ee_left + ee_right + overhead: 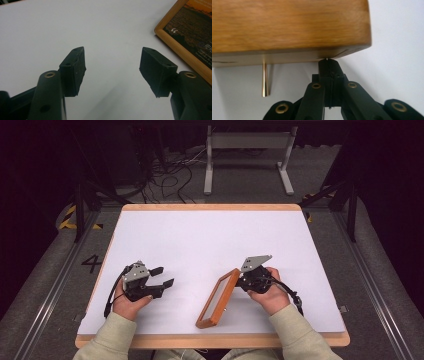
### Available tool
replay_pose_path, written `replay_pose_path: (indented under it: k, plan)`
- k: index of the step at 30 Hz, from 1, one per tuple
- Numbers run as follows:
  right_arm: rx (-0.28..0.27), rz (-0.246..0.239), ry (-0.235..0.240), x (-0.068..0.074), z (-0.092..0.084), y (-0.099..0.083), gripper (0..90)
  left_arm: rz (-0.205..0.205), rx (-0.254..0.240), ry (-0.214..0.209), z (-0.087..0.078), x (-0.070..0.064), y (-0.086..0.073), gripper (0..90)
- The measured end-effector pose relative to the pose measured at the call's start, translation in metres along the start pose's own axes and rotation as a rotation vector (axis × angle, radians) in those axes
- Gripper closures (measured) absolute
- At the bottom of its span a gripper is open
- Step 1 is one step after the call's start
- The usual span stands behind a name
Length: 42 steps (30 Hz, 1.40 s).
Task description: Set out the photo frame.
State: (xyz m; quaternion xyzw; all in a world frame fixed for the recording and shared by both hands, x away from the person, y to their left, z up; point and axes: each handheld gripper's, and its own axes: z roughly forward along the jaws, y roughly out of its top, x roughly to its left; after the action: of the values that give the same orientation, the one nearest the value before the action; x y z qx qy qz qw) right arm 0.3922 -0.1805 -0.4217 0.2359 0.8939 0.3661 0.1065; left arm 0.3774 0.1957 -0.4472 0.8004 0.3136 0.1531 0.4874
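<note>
Picture frame (218, 299), tilted on edge, long axis running near-left to far-right.

My high view looks forward and down over the whole counter (210, 235). My 2 gripper views sit low and close, sharing the wooden frame (218, 298) with it.

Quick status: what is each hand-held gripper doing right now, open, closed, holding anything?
Left hand-held gripper: open, nothing between its jaws.
Right hand-held gripper: jaws shut together, tips against the wooden picture frame; grip cannot be told.
</note>
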Motion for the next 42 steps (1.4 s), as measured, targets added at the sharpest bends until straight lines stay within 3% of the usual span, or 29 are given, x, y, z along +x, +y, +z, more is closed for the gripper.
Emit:
replay_pose_path:
  k: [10, 25, 28, 30, 33, 42]
  plan:
    - [-0.029, -0.013, -0.001, 0.000, 0.013, 0.014, 90.0, -0.006, -0.003, 0.016, -0.005, 0.002, -0.003, 38.0]
    - [-0.050, -0.034, 0.052, 0.003, 0.035, 0.038, 90.0, -0.017, -0.007, 0.017, -0.004, 0.004, -0.004, 38.0]
    - [-0.082, -0.006, 0.096, 0.001, 0.034, 0.037, 90.0, -0.019, -0.004, 0.014, -0.004, 0.004, -0.004, 38.0]
    - [-0.087, -0.008, 0.094, 0.000, 0.033, 0.037, 90.0, -0.019, -0.003, 0.015, -0.004, 0.004, -0.004, 38.0]
    - [-0.065, -0.016, 0.054, 0.000, 0.025, 0.035, 85.1, -0.015, 0.003, 0.016, -0.004, 0.004, -0.003, 38.0]
    - [0.003, 0.047, 0.015, 0.001, 0.001, 0.038, 66.9, -0.017, 0.010, 0.024, -0.004, 0.005, -0.004, 38.0]
